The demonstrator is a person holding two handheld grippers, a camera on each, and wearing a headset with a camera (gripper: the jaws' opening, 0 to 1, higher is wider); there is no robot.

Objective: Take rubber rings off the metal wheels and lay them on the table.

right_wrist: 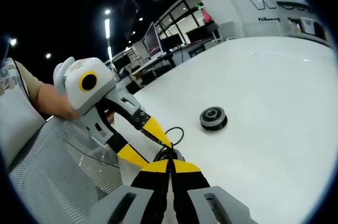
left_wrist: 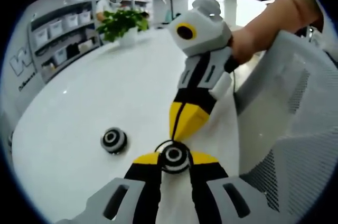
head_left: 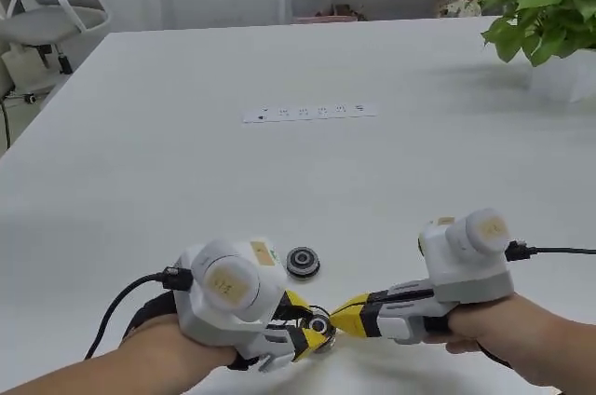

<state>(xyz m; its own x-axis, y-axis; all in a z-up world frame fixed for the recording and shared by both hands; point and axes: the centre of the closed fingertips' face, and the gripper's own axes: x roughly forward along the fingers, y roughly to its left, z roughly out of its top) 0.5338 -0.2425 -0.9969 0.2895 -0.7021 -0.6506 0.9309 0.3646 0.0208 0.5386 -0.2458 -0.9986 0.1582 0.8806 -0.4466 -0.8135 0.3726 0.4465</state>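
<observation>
**Ring coming off one wheel, a second wheel waiting**

The white bench (head_left: pixel 298 134) carries the work at its near edge, at 6 o'clock in the head view. The left tool (left_wrist: pixel 174 159) reaches in from 8 o'clock, closed firmly across the rim of the held wheel (head_left: pixel 319 325). The right tool (right_wrist: pixel 169 165) reaches in from 3 o'clock, its jaws pressed almost together on a strand of the rubber ring (right_wrist: pixel 173 132). The opposed grips look chosen so that one hand braces the wheel while the other peels (my reading, not something seen).

The held wheel faces the left tool's camera, its axle along that tool's length. The ring looks drawn into a thin loop, its long axis running from the wheel toward the right tool's tips.

A loose wheel (head_left: pixel 303 262) lies flat on the bench, axle up, near the held one at about its 12 o'clock. Whether it wears a ring I cannot tell.
</observation>
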